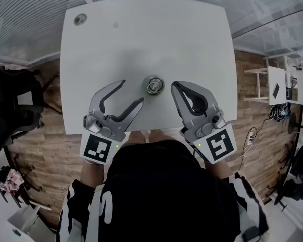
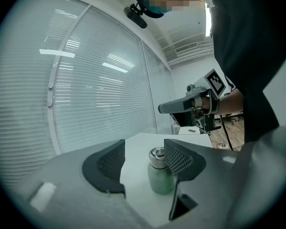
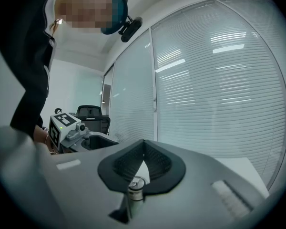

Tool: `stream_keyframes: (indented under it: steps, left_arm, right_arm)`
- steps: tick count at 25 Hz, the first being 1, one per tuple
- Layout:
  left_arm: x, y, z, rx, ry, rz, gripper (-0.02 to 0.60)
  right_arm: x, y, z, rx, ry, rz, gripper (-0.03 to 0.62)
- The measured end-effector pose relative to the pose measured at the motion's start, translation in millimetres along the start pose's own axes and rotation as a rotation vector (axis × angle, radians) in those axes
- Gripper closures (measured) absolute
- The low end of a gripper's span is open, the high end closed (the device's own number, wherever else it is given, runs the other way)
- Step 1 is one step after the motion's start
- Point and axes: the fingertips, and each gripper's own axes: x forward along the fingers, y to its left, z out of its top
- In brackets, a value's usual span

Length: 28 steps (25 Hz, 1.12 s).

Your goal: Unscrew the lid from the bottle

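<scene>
Capped bottle [image 1: 153,85] stands on table [image 1: 141,34] between left gripper [image 1: 132,91], jaws spread, and right gripper [image 1: 174,86], jaws closed empty.

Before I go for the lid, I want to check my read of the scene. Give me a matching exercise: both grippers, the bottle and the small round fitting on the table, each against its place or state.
Things
1. left gripper
2. right gripper
3. bottle
4. small round fitting

Place or state
A. jaws together, nothing held
B. at the far left corner of the table
C. jaws apart, nothing held
D. upright between the two grippers, lid on

Pairs: 1-C, 2-A, 3-D, 4-B
</scene>
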Motion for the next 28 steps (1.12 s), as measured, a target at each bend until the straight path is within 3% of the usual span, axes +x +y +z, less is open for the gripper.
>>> stream_keyframes:
  steps: [15, 21, 28]
  left_arm:
    - [8.5, -13.8, -28.7, -0.029, 0.036, -0.021, 0.273]
    - [12.8, -24.7, -44.0, -0.04, 0.057, -0.053, 0.209]
    - [22.1, -32.7, -58.5, -0.045, 0.07, -0.075, 0.195]
  right_arm:
    - [5.8, 4.6, -6.8, 0.025, 0.0, 0.019, 0.6]
    - [5.3, 5.2, -9.7, 0.028, 0.006, 0.018, 0.6]
    - [5.2, 4.2, -12.3, 0.029, 0.012, 0.014, 0.6]
